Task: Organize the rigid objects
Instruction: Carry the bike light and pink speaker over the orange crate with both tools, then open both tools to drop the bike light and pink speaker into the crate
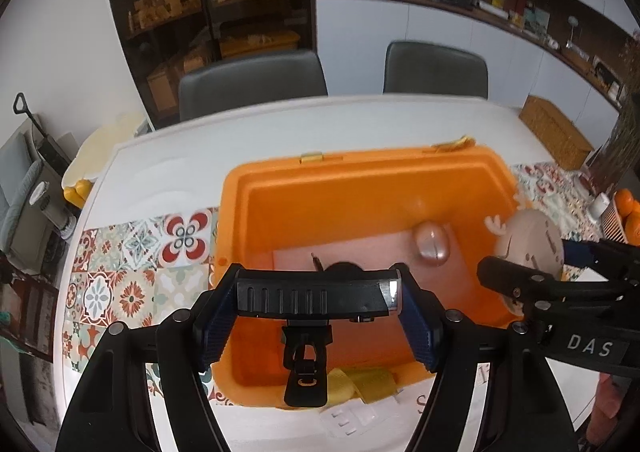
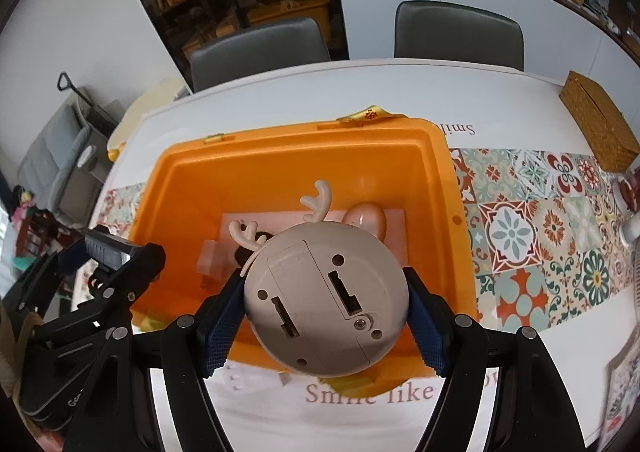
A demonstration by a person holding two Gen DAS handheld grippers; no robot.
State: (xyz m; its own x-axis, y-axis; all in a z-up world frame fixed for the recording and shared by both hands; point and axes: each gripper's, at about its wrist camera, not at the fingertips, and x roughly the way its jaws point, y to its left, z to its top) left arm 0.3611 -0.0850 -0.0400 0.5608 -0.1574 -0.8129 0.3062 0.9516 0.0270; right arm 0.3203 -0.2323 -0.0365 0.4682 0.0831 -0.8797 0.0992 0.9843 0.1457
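An open orange bin (image 1: 360,160) stands on the white table. On its floor lie a pink mat, a pink computer mouse (image 1: 432,244) and a dark object, partly hidden. My left gripper (image 1: 318,316) is shut on a black ribbed clamp-like device (image 1: 312,296), held over the bin's near left part. My right gripper (image 2: 326,312) is shut on a round beige reindeer gadget (image 2: 326,300) with antlers, its underside facing the camera, above the bin's (image 2: 300,140) near side. The mouse (image 2: 366,218) peeks out behind the gadget. The black device (image 2: 106,248) shows at the left edge.
A tile-patterned runner (image 2: 520,236) crosses the table under the bin. A woven box (image 2: 596,122) sits at the far right, oranges (image 1: 626,208) at the right edge. Two grey chairs (image 2: 260,48) (image 2: 458,32) stand behind the table. A yellow strap (image 1: 368,382) lies at the bin's near side.
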